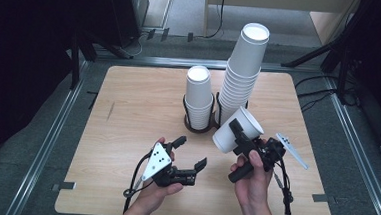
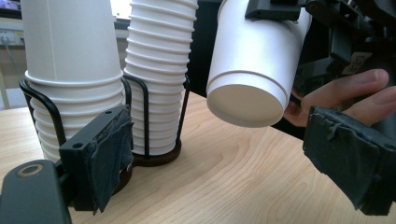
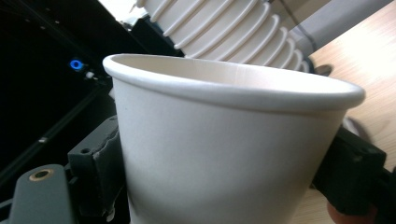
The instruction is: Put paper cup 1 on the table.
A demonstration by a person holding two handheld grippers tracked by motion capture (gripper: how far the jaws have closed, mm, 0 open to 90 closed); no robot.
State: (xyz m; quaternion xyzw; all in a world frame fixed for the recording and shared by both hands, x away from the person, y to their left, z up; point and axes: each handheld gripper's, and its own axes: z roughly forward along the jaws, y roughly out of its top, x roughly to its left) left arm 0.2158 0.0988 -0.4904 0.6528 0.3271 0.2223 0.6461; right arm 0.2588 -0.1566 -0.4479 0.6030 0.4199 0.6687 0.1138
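Observation:
My right gripper (image 1: 238, 133) is shut on a single white paper cup (image 1: 224, 139), which hangs tilted above the table, base toward the left hand. The right gripper view has that cup (image 3: 224, 154) squeezed between the pads (image 3: 100, 163). In the left gripper view the cup's base (image 2: 245, 105) hangs just ahead and to the right. My left gripper (image 1: 192, 151) is open and empty, low over the table in front of a short stack of cups (image 1: 199, 95). A tall stack (image 1: 243, 70) stands to its right. Both stacks sit in a black wire holder (image 1: 197, 127).
The wooden table (image 1: 128, 108) has bare room to the left and front of the holder. Dark stands and cables ring the table on the floor. In the left gripper view the holder's base (image 2: 154, 158) is close ahead on the left.

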